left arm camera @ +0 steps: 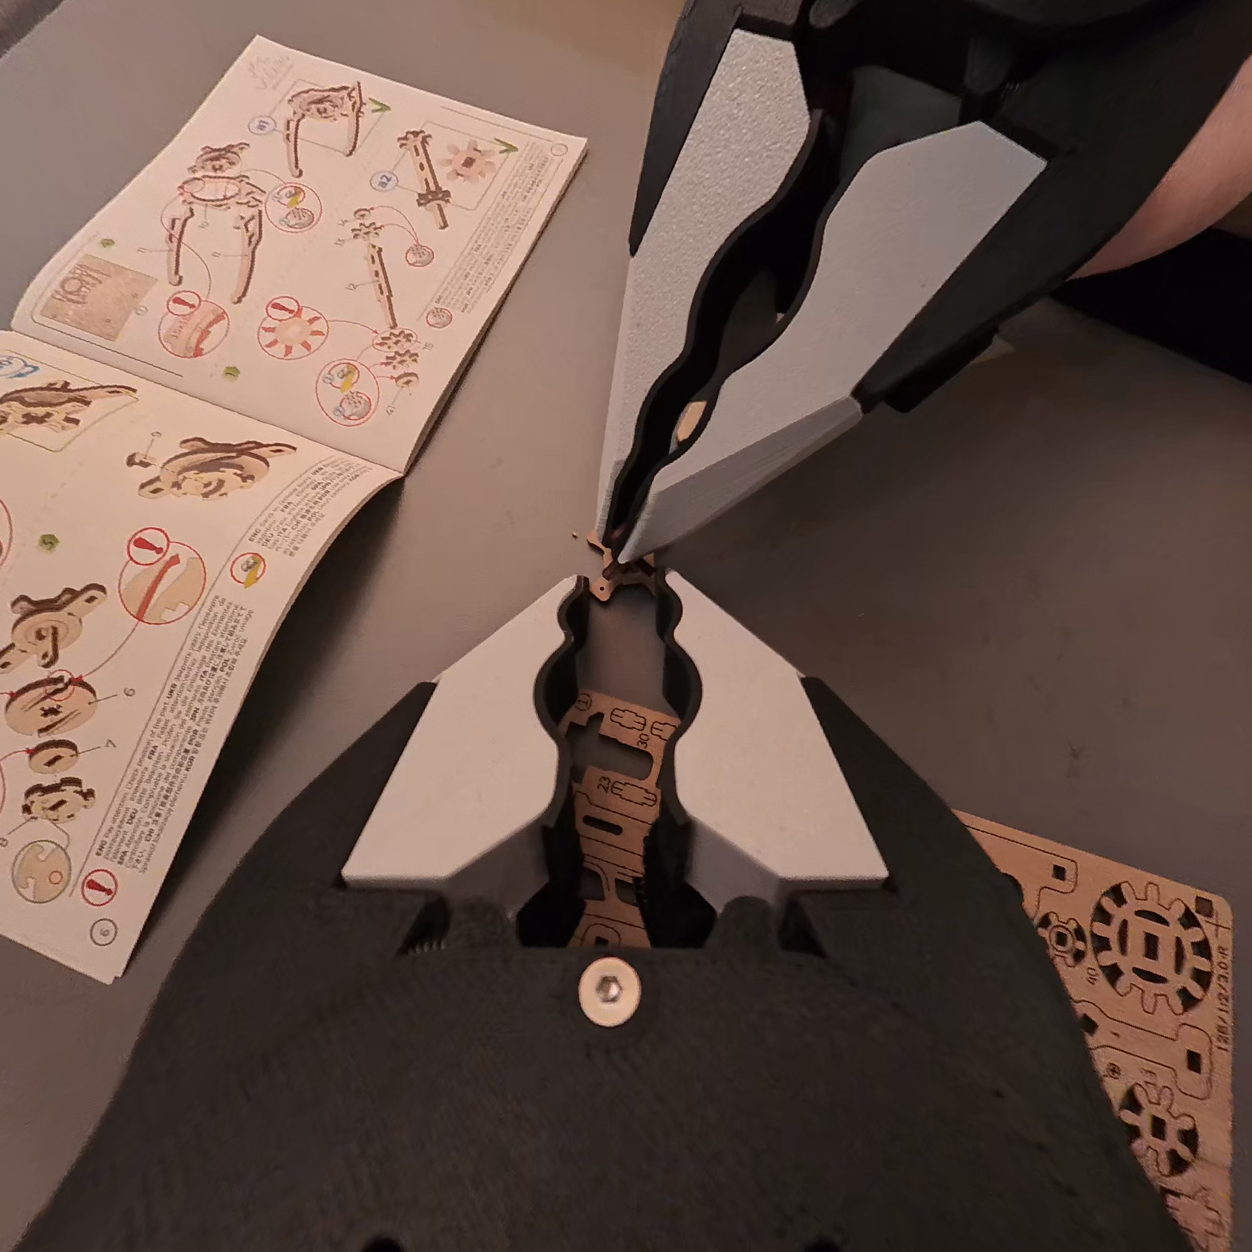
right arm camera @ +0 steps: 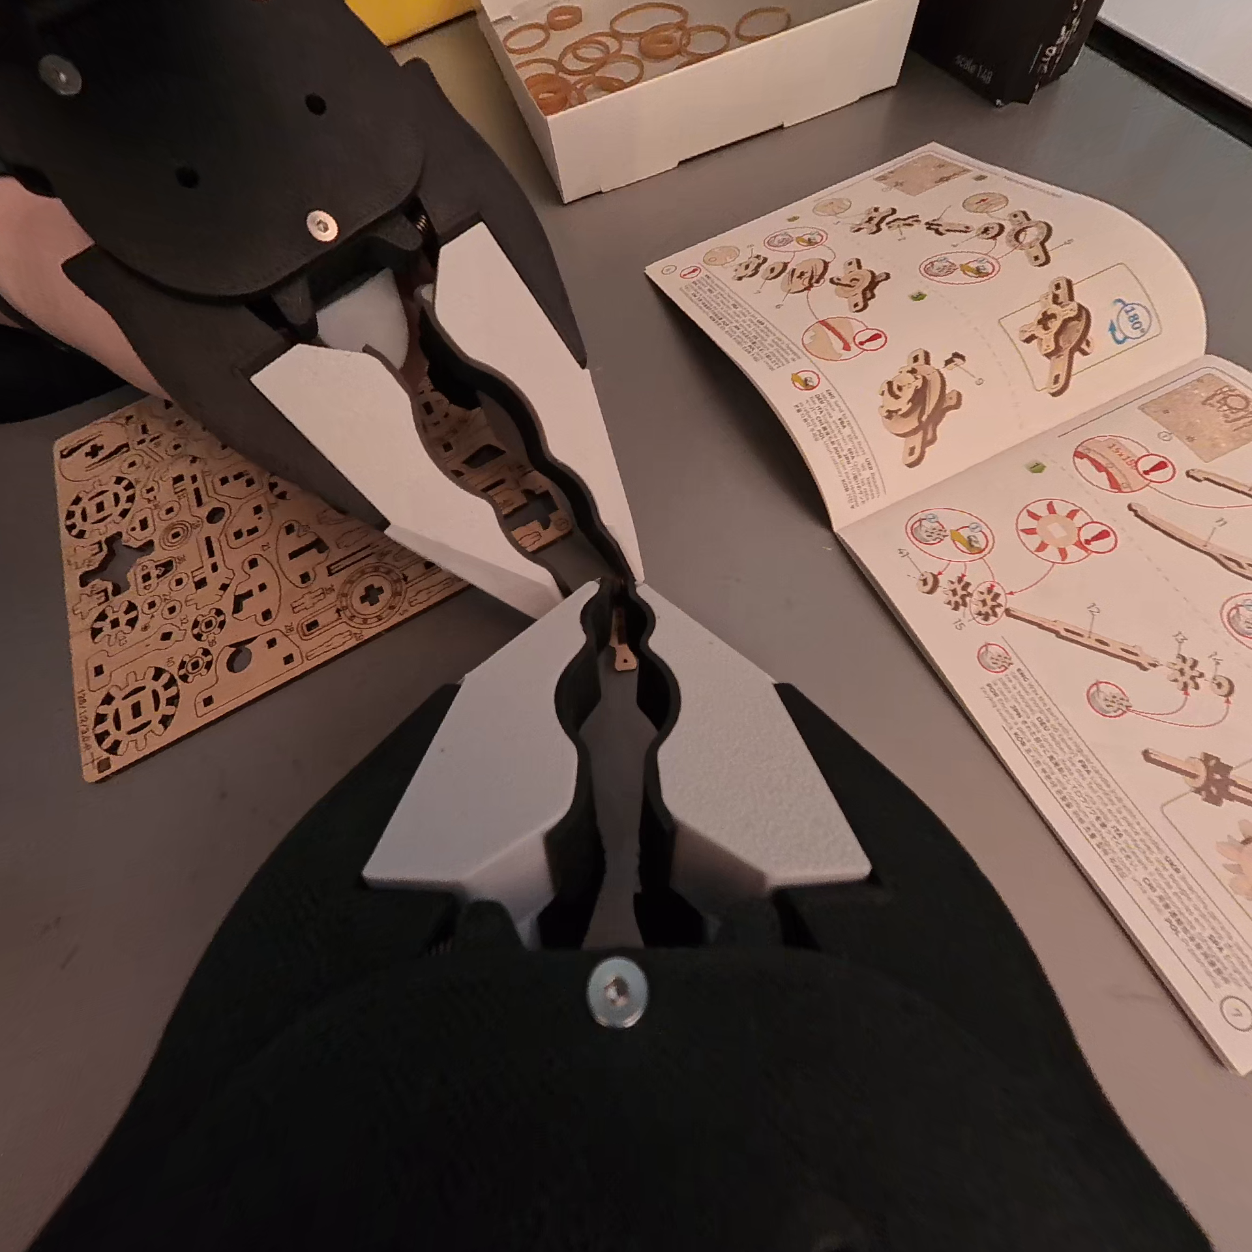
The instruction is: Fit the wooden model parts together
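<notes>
My left gripper (left arm camera: 622, 579) pinches a small wooden gear-shaped part (left arm camera: 600, 588) between its fingertips, just above the grey table. My right gripper (left arm camera: 616, 542) comes down from the upper right, shut on a thin wooden shaft (left arm camera: 691, 421) that lies along its jaws. The shaft's tip meets the gear part where the two grippers touch. In the right wrist view the shaft (right arm camera: 622, 654) shows between the closed fingers of my right gripper (right arm camera: 613, 593). My left gripper (right arm camera: 599, 579) meets it tip to tip from the upper left.
A laser-cut wooden parts sheet (left arm camera: 1118, 982) lies under and right of my left gripper, also in the right wrist view (right arm camera: 203, 576). An open instruction booklet (left arm camera: 271, 339) (right arm camera: 1016, 474) lies beside it. A white box of rings (right arm camera: 677, 122) and a black box (right arm camera: 1016, 47) stand behind. My two grippers' fingertips are within a few centimetres of each other.
</notes>
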Demonstrator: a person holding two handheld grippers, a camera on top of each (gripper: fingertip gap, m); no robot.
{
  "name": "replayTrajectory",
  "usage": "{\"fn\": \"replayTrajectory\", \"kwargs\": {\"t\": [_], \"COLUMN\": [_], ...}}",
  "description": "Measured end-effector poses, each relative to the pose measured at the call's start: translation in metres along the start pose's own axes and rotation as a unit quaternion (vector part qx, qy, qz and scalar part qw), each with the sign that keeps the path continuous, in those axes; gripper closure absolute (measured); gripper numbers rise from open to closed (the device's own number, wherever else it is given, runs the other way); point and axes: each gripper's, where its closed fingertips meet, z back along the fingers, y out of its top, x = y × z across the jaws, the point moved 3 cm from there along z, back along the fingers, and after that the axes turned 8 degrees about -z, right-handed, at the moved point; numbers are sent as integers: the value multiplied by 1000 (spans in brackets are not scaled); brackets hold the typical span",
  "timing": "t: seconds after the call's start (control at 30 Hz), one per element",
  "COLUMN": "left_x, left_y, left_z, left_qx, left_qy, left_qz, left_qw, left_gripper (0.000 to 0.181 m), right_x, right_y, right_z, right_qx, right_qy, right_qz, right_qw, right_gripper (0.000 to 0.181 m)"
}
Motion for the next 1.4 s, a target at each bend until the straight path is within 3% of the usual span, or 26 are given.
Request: {"fn": "replayTrajectory", "kwargs": {"t": [0.17,0.47,0.67,0.93,1.13,1.23,1.33,1.4], "left_x": [0,0,0,0,1,2,1,1], "left_y": [1,1,1,1,1,1,1,1], "left_z": [0,0,0,-1,-1,-1,-1,-1], "left_qx": [-3,-1,0,2,2,2,2,3], "left_qy": [8,4,10,5,2,-1,-3,-4], "left_qz": [-12,-13,-26,-26,-26,-26,-22,-21], "left_qw": [1000,1000,1000,1000,1000,1000,1000,1000], "left_gripper": [164,164,166,166,166,166,167,167], "right_x": [2,3,8,3,10,12,7,9], "right_y": [0,0,-1,0,-3,-4,6,6], "right_z": [1,2,3,3,3,3,11,13], "right_qx": [8,6,11,-4,5,4,32,22], "right_qy": [27,21,53,-4,83,105,105,61], "right_qz": [-41,-30,-111,7,-170,-207,-159,-109], "right_qw": [999,999,992,1000,982,973,981,992], "right_gripper": [180,180,180,180,180,179,181,180]}}
